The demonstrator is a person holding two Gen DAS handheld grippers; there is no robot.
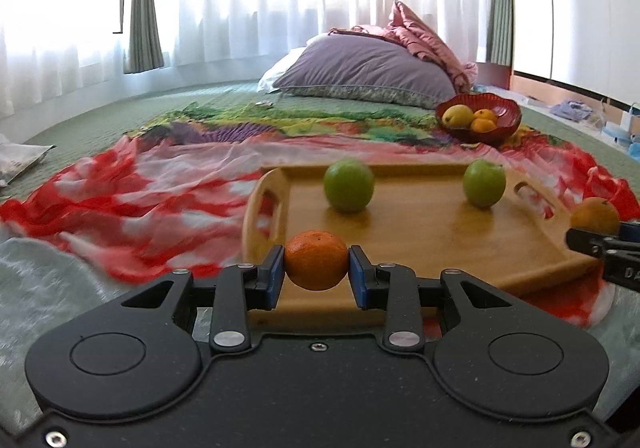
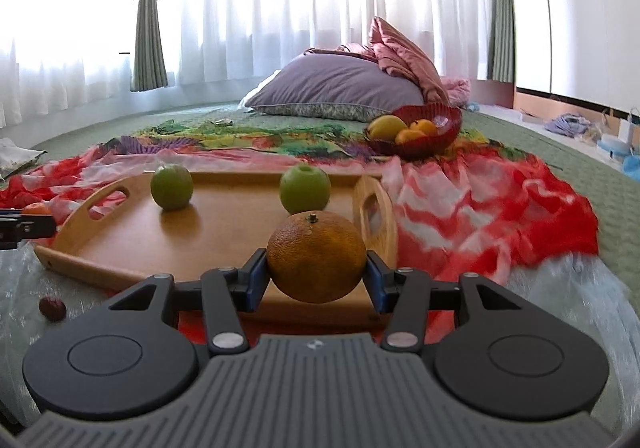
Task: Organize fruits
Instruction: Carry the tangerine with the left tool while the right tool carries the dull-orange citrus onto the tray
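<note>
left gripper (image 1: 316,262) fingers clamped on small mandarin (image 1: 316,259) | right gripper (image 2: 316,268) fingers clamped on big orange (image 2: 316,256) | two green apples on wooden tray (image 1: 420,244), on bed

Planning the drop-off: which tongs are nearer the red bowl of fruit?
Right. The right tongs, shut on a large orange, sit at the tray end nearer the red bowl. The left tongs, holding a small orange, are at the far end.
</note>
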